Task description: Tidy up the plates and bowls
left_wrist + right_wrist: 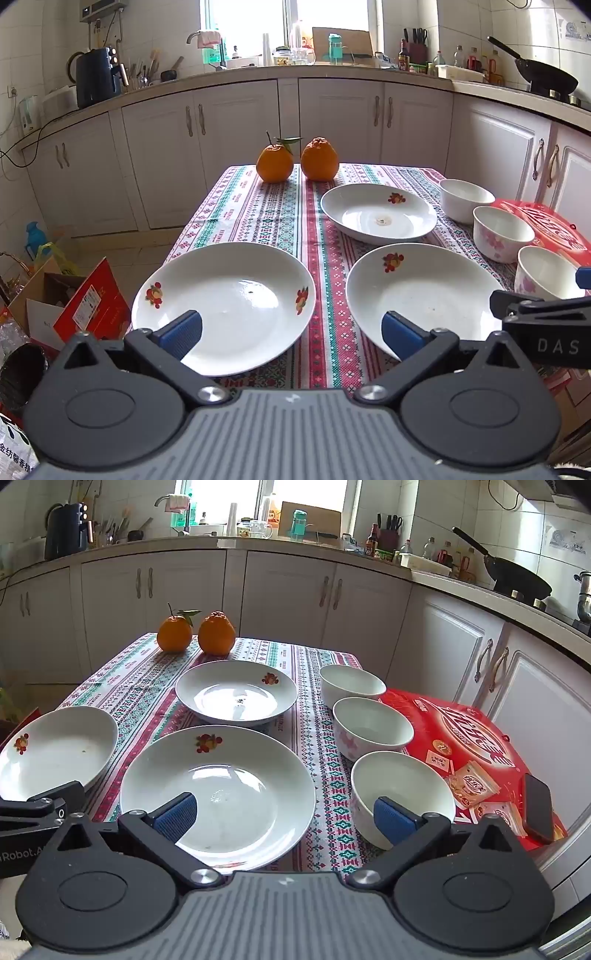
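Observation:
Three white plates with fruit prints lie on the patterned tablecloth: a near-left plate (225, 306) (55, 751), a near-middle plate (424, 291) (218, 797) and a far plate (378, 214) (236, 694). To their right stand three bowls in a row: far bowl (465, 199) (351, 685), middle bowl (502, 232) (373, 727), near bowl (546, 273) (402, 794). My left gripper (291, 332) hovers open above the gap between the two near plates. My right gripper (286, 814) hovers open between the near-middle plate and the near bowl. Nothing is held.
Two oranges (297, 160) (195, 633) sit at the table's far end. A red box (476, 753) with snack packets and a phone (539, 808) lies right of the bowls. Cardboard boxes (74, 302) stand on the floor at left. Kitchen cabinets (332, 122) run behind.

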Demonstrator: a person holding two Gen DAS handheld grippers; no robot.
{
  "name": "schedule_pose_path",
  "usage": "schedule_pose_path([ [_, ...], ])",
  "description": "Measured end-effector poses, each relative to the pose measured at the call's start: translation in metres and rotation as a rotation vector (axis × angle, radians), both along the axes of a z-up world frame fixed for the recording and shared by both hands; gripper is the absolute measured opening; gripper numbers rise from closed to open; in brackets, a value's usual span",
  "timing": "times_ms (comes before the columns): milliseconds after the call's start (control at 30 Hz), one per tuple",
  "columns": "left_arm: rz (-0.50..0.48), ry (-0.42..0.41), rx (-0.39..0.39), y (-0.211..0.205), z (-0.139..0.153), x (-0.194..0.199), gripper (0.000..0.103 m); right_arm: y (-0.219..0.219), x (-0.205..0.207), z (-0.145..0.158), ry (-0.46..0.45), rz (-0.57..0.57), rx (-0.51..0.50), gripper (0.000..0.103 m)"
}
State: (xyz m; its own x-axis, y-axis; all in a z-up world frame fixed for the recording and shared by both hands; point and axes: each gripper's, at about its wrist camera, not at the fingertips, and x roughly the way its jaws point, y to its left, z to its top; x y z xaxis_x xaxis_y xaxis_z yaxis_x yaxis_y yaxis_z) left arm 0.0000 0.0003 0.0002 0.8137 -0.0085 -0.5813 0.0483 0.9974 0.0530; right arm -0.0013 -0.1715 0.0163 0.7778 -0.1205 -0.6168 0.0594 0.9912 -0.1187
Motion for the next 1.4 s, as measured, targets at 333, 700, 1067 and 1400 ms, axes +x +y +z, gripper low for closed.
schedule_pose_path([
  [333,0.002,-0.003,-0.001,-0.0002,0.0004,-0.0001,0.102,0.0025,-0.0026,0.0021,-0.008,0.000,-0.012,0.103],
  [700,0.001,-0.005,-0.004,0.0002,0.0003,-0.0003,0.102,0.0027,-0.0024,0.0029,-0.016,-0.003,-0.030,0.103],
  [1067,0.001,-0.006,-0.006,-0.0016,0.0036,-0.0019,0.102,0.0025,-0.0025,0.0036,-0.016,-0.002,-0.030,0.103],
  [1400,0.001,-0.007,-0.007,-0.0021,0.0041,-0.0022,0.102,0.0025,-0.0024,0.0036,-0.016,-0.004,-0.029,0.103],
])
